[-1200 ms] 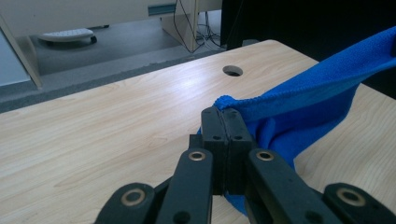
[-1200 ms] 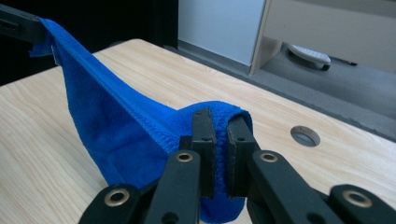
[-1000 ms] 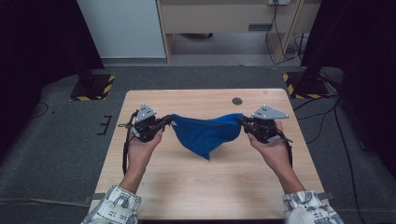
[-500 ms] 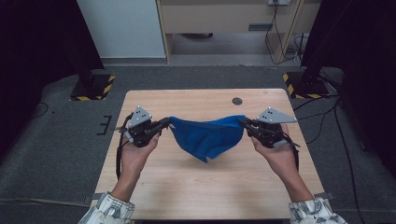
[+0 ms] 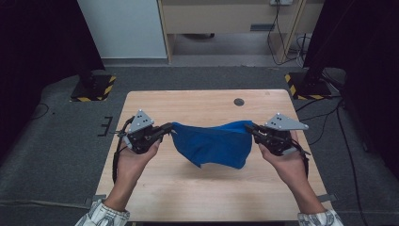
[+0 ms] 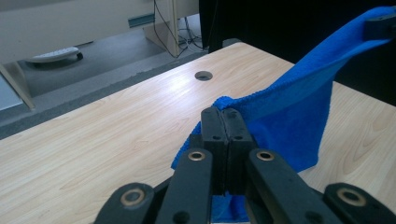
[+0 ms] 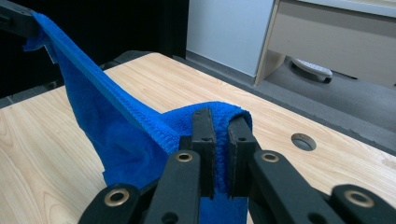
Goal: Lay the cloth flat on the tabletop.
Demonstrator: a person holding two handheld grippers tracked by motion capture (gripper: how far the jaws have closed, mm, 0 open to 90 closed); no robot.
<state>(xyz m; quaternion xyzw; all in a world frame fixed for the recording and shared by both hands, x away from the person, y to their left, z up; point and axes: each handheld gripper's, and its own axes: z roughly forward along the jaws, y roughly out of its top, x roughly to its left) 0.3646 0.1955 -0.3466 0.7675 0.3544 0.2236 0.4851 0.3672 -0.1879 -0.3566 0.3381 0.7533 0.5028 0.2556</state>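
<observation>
Room: dark grey carpet around us, a white panel and a pale cabinet beyond the far edge.
Surface: light wooden table top (image 5: 207,197) with a small round cable hole (image 5: 239,101) near its far side.
Thing in hand: our blue terry cloth towel (image 5: 214,147), stretched between the two hands above the middle of the surface, its lower part sagging toward the wood; we cannot tell whether the lowest fold touches.
Left tongs (image 5: 168,128): pressed together on one top corner of the towel, pads nearly meeting on the fabric (image 6: 226,122).
Right tongs (image 5: 250,130): pinching the opposite top corner, a thicker fold of cloth bunched between the pads (image 7: 219,122).
Key relation: the towel's long axis runs left to right, straight from one pair of tongs to the other, with the top edge taut and the slack hanging below.
Nearer hand: neither; each holds its own end.
Our judgement: spreading or laying it flat depends on keeping that edge level and lowering both ends together.
</observation>
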